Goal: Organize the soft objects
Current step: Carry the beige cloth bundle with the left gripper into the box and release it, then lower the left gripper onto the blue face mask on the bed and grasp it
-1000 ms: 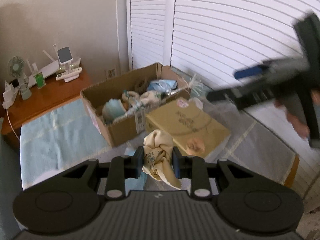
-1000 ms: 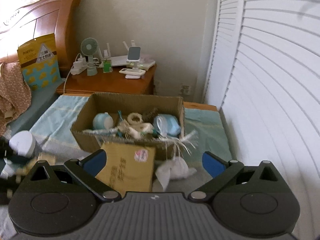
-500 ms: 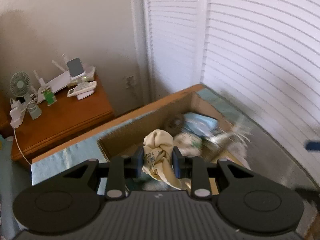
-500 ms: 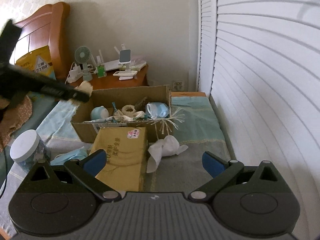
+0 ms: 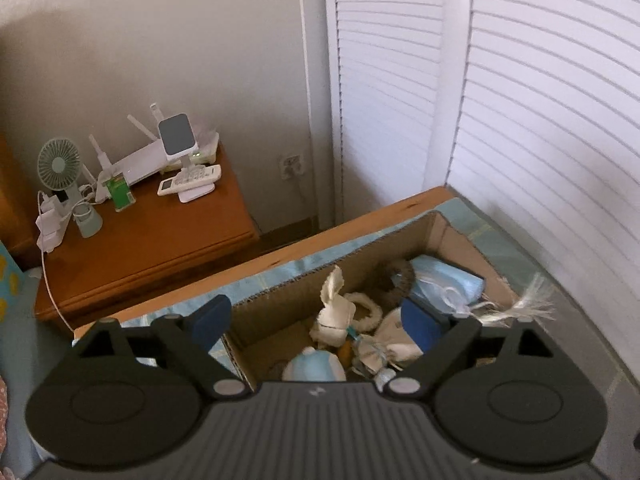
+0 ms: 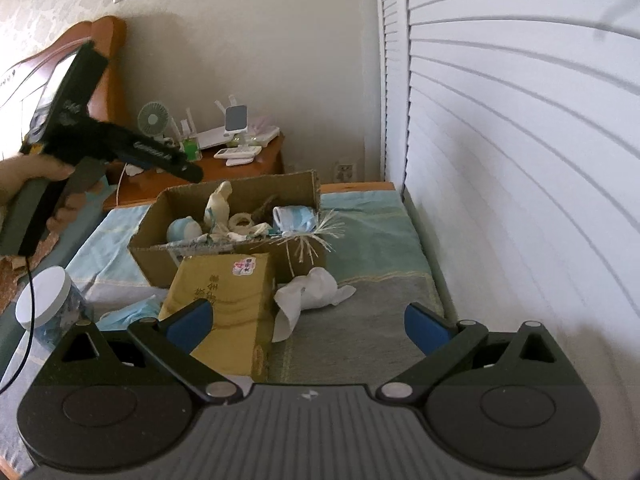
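Note:
My left gripper hangs over the open cardboard box, its jaws opening and nothing pressed between the pads. Below it, a cream knotted cloth stands among the soft things inside the box. The right wrist view shows the same cloth upright in the box, just under the left gripper, which a hand holds. My right gripper is open and holds nothing. A white crumpled sock lies on the bed ahead of it, beside a flat tan box.
The box also holds a blue face mask and a pale blue round toy. A white-lidded jar and a blue mask lie at the left. Beyond stands a wooden nightstand. White louvred doors line the right.
My left gripper carried the cream cloth over the cardboard box, opened, and the cloth dropped in. The right gripper stayed open and drifted a little, turning slightly.

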Tool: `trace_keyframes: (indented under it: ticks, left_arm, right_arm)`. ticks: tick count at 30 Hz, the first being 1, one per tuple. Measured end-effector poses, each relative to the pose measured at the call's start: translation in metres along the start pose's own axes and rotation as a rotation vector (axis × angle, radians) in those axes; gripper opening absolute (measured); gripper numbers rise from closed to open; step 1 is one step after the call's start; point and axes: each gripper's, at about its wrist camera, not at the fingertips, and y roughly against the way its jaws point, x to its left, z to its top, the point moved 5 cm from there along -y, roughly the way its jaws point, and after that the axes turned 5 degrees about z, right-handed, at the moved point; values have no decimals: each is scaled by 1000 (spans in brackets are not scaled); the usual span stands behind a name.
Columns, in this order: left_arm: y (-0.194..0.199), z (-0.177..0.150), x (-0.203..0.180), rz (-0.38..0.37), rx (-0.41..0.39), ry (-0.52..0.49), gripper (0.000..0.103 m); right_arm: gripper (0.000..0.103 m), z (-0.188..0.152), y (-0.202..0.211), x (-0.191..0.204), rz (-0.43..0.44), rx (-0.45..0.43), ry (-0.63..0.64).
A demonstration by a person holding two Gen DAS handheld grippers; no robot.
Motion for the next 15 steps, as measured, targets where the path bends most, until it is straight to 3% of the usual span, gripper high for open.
trace_keyframes:
  ticks: [15]
  left_arm:
    - [69,-49,-18,-83,-32,-41,96]
  right_arm:
    - [103,-1,26,14,11,-45,18]
